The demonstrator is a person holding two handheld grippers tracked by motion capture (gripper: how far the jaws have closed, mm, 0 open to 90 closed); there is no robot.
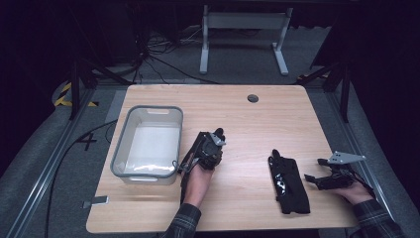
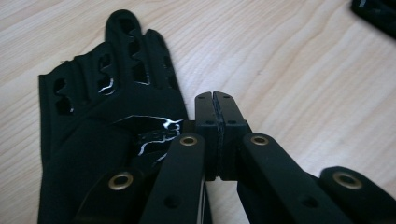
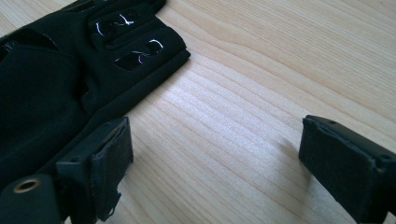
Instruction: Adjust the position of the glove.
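Resting near the table's right edge, the right gripper (image 1: 312,170) has its jaws spread wide, nothing between them, just beside the black glove (image 1: 288,182). The left gripper (image 2: 215,112) looks pinched fully together, possibly touching a second glove (image 2: 100,126), next to the grey bin (image 1: 147,144).

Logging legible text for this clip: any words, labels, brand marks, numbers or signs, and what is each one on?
"4": a dark numeral on the grey floor left of the table.
White markings on the black glove under the left gripper: a graphic, no letters readable.
White flecks on the other black glove near the right gripper: too partial to read.
Grey bin: no text visible.
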